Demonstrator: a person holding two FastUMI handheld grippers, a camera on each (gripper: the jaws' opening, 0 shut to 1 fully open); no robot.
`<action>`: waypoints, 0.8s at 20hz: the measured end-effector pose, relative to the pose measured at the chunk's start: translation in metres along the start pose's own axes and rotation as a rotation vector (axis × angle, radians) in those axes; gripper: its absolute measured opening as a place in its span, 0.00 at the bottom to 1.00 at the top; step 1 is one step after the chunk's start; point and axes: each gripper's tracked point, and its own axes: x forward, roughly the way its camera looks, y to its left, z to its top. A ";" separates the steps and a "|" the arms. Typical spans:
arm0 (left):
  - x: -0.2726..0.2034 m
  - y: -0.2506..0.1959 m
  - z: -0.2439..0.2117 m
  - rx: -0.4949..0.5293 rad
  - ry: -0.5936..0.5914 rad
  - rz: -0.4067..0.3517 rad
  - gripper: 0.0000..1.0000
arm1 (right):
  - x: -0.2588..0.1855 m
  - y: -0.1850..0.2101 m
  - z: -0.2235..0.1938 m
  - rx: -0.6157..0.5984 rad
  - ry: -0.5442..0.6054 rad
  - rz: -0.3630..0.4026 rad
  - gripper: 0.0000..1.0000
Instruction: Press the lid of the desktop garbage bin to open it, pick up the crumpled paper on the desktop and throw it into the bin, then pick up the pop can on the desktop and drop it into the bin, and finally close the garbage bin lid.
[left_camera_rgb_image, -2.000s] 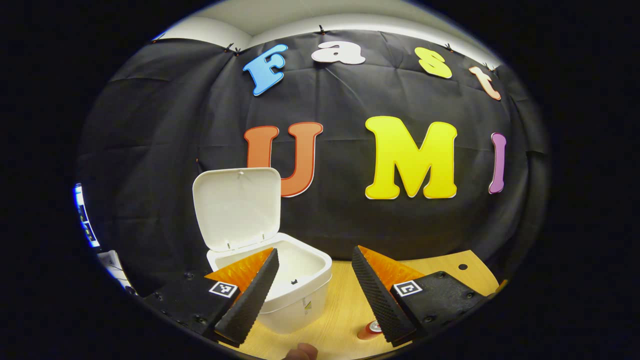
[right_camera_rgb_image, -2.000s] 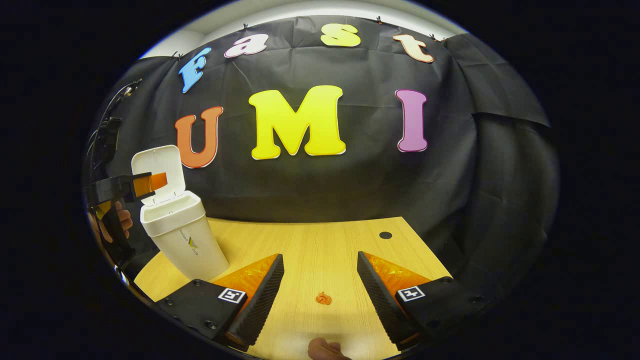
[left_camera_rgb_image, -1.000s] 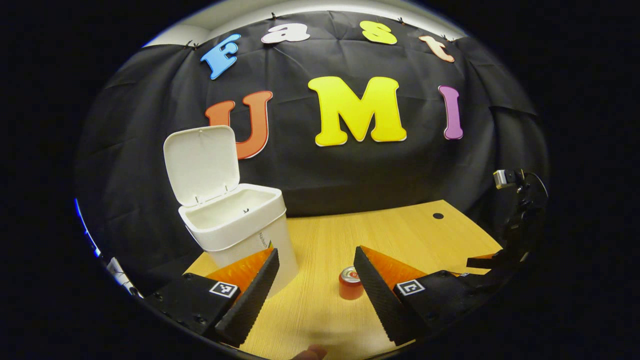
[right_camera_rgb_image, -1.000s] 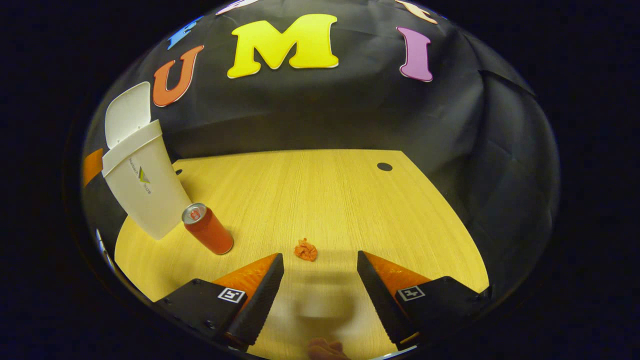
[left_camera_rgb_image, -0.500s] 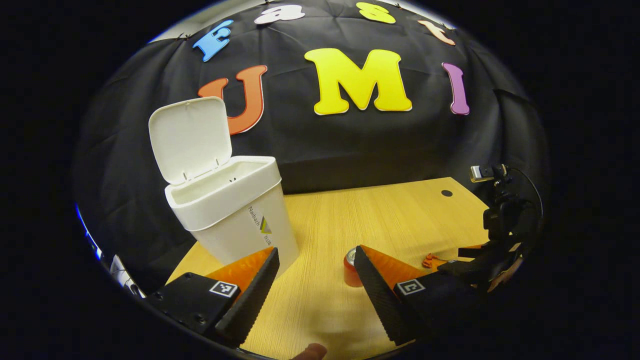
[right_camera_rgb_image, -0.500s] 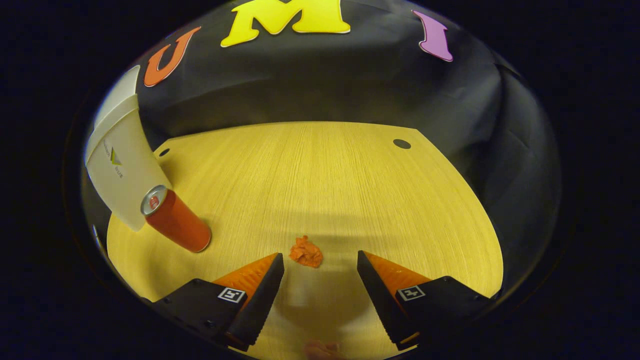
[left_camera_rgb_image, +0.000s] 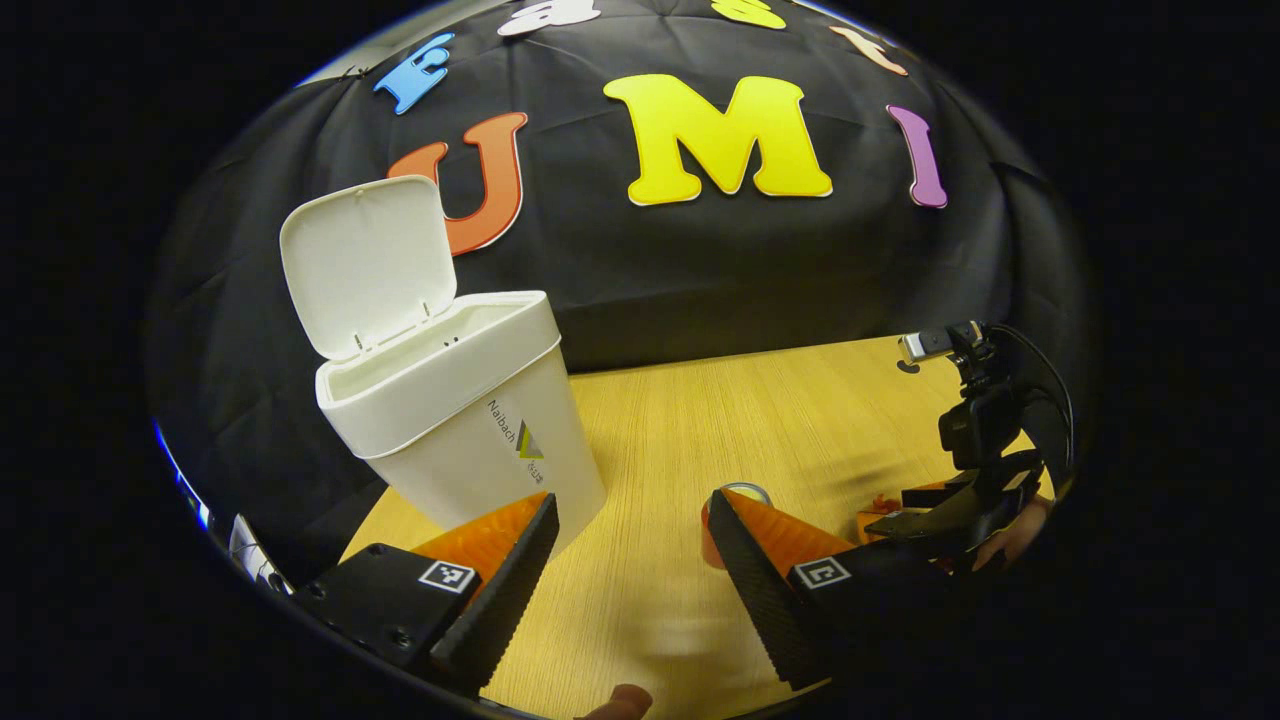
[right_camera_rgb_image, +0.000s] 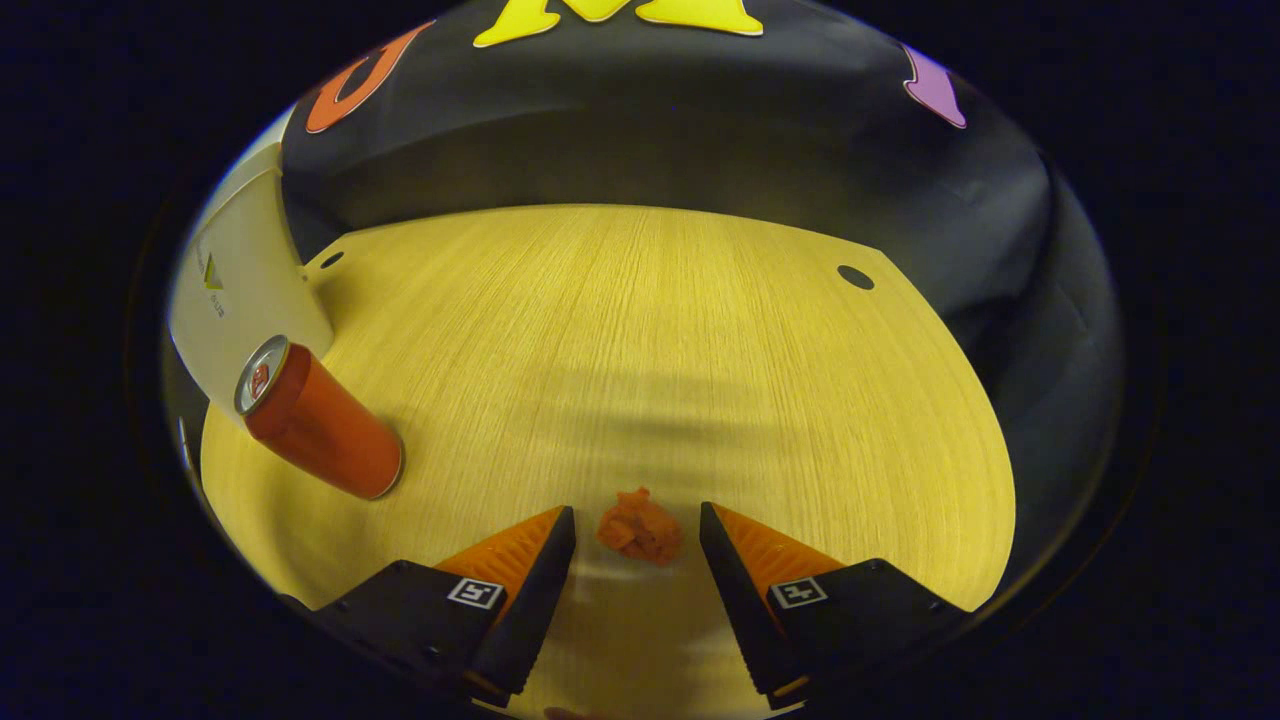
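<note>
The right hand-held gripper (right_camera_rgb_image: 634, 555) is hovering low with fingers spread, the crumpled paper (right_camera_rgb_image: 640, 530) lying between the tips on the wooden table (right_camera_rgb_image: 650, 330). The left hand-held gripper (left_camera_rgb_image: 630, 560) is spread too — the pop can (right_camera_rgb_image: 315, 420) is standing upright beside the open-lidded bin (left_camera_rgb_image: 450, 400), black cloth wall (right_camera_rgb_image: 650, 140) hanging behind.

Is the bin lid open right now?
Open. In the left gripper view the white plastic bin's hinged lid stands tipped back, its underside facing forward above the uncovered rim.
</note>
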 end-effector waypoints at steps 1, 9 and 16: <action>-0.001 0.001 -0.001 -0.004 0.003 0.001 0.99 | 0.001 -0.002 -0.002 0.005 0.009 -0.005 0.81; -0.004 0.005 -0.007 -0.012 0.013 0.005 0.99 | 0.009 -0.003 -0.002 0.054 0.053 0.040 0.45; -0.017 0.013 -0.012 -0.023 0.009 0.021 0.99 | 0.005 -0.008 -0.001 0.035 0.058 0.031 0.27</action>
